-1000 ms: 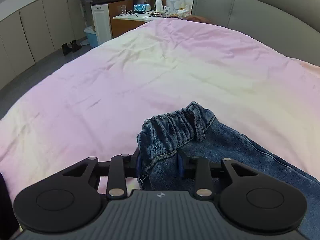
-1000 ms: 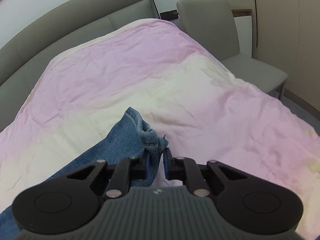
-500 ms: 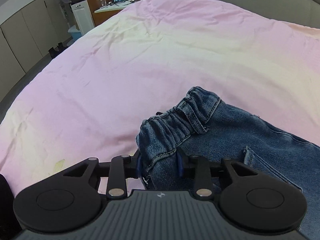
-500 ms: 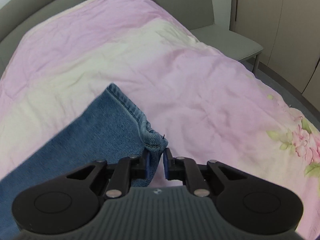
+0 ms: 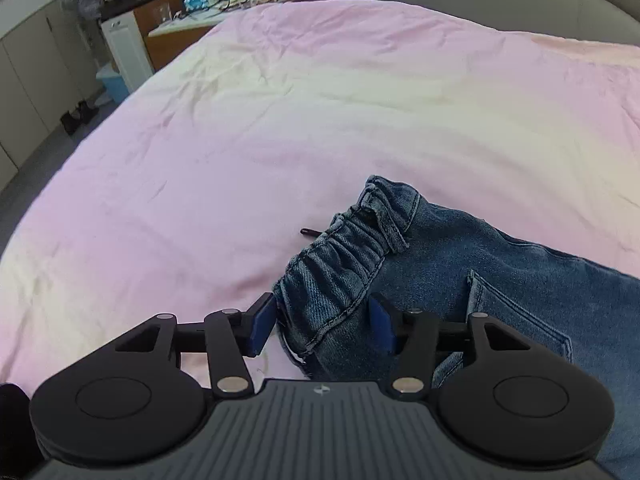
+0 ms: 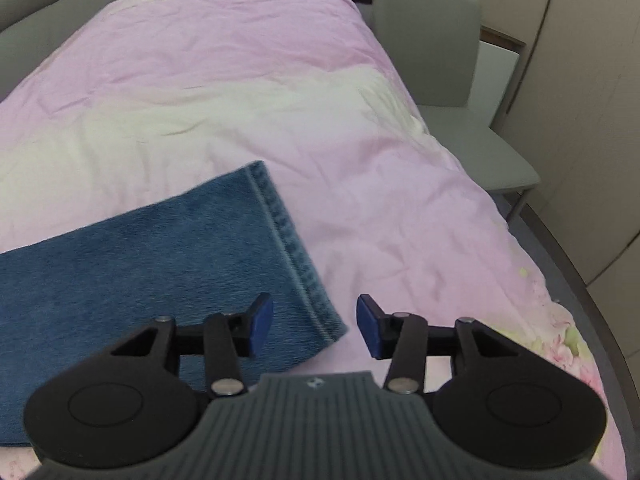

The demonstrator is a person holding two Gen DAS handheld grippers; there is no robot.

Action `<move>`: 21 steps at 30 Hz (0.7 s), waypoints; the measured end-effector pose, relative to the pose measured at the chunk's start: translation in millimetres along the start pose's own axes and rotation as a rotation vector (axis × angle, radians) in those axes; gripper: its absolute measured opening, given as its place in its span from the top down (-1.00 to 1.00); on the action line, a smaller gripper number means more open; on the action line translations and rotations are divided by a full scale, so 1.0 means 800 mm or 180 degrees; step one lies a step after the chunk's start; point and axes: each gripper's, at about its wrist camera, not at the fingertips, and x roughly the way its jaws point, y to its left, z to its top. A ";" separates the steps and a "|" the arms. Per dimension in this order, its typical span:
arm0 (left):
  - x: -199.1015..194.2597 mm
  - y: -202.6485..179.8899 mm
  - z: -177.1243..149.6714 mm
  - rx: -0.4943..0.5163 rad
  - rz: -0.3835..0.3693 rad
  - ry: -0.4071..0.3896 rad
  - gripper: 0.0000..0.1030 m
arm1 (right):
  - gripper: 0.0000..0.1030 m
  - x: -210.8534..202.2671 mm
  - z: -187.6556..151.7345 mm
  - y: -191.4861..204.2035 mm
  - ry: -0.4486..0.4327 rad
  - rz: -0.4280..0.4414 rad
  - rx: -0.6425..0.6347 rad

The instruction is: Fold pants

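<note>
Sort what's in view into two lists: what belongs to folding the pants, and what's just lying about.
Part of the job:
- jeans, lying on the bedspread
- left claw, open astride the waistband
- right claw, open over the leg hem

Lying about:
- grey chair
- cluttered desk
- shoes

No readable words, numbers or brand names anywhere in either view. Only a small pale emblem (image 5: 321, 389), without letters, at the middle of the front edge of the ribbed grey housing in the left wrist view, and the same emblem (image 6: 313, 382) at the same spot in the right wrist view. Too far and too blurred to read: the print on the blue box (image 5: 199, 0) on the counter at the far left corner of the room.
</note>
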 end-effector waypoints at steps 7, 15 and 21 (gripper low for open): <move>-0.035 -0.032 0.006 0.0673 -0.0448 -0.0278 -0.18 | 0.16 -0.021 -0.008 0.150 0.0188 0.1026 -0.0500; 0.031 -0.092 -0.012 0.1156 -0.0550 -0.0090 0.09 | 0.19 0.000 -0.044 0.377 0.0491 0.1726 -0.1211; 0.094 -0.072 0.018 0.0713 -0.0528 -0.0024 0.32 | 0.15 0.036 -0.045 0.502 0.0454 0.1743 -0.1568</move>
